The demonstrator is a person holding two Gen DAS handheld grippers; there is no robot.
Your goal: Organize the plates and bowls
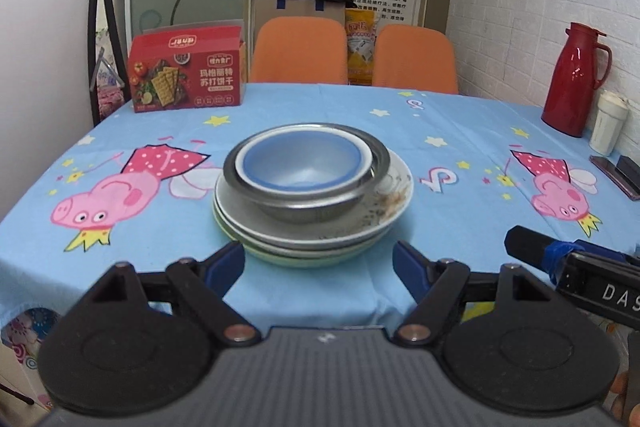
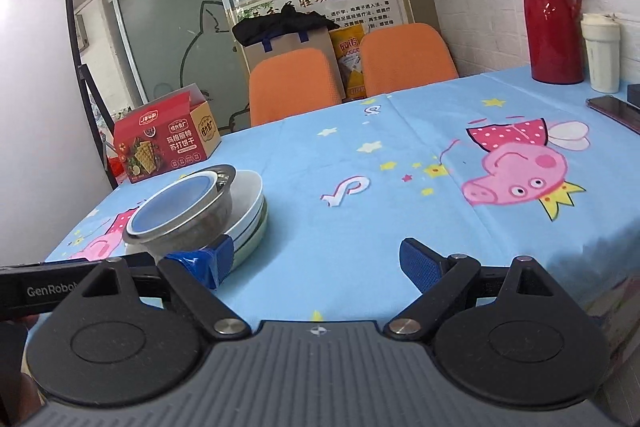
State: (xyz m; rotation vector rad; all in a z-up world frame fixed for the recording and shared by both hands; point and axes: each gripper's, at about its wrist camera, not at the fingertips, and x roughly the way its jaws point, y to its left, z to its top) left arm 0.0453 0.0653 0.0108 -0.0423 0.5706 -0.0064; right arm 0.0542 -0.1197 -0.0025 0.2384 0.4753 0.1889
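So everything's already piled up: a blue-lined white bowl (image 1: 302,163) sits inside a shiny steel bowl (image 1: 308,187), and that sits on a stack of shallow white plates (image 1: 384,211) with a pale green one at the bottom. The pile is mid-worktop on the blue cartoon-pig tablecloth (image 1: 440,155).

The left gripper (image 1: 318,265) is wide open, empty, held low and level with the stack dead ahead at 12 o'clock, its fingertips just short of the plate rim. The right gripper (image 2: 316,261) is open and empty too, angled so the stack is off at its 10 o'clock.

If the pile gets lifted, I'd take the bottom plates from both sides and keep them flat, since the bowls are loose on top. There's some brownish mess on the top plate at 3 o'clock, probably food residue, hard to say.
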